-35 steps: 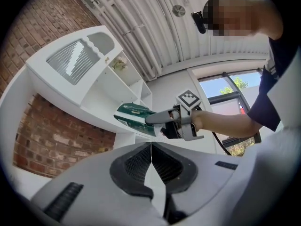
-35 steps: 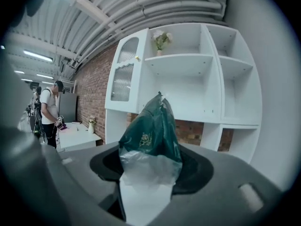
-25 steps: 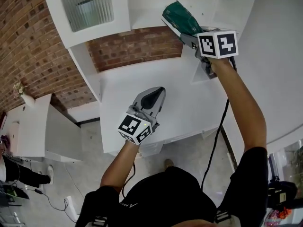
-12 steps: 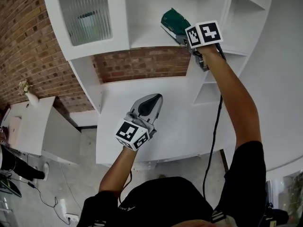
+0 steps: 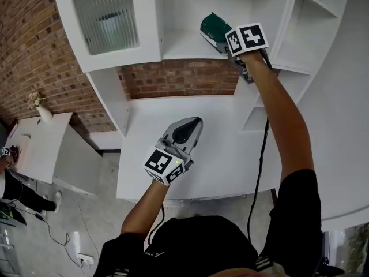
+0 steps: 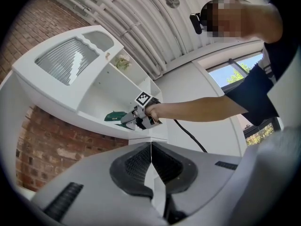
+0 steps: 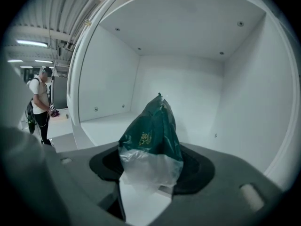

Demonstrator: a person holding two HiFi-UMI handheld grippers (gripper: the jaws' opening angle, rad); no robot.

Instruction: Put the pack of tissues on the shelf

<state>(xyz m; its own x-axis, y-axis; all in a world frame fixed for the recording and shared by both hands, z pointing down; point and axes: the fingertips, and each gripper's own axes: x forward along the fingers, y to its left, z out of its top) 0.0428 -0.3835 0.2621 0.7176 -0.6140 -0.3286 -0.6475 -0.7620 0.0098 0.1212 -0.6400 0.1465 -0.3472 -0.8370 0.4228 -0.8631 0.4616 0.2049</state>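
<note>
The pack of tissues, dark green with a clear plastic end, is held up inside the open compartment of the white shelf. My right gripper is shut on it. In the right gripper view the pack stands up between the jaws, over the shelf board, with the compartment's back wall behind it. My left gripper is shut and empty, hanging over the white counter below. The left gripper view looks past its own closed tip up at the pack and the right gripper.
A cabinet door with ribbed glass is left of the compartment. Smaller side shelves step off to the right. Brick wall lies between shelf and counter. A cable trails from the right gripper. A person stands far off.
My right gripper has carried the pack forward, from in front of the shelf's edge into the compartment. The left gripper has stayed over the counter.
</note>
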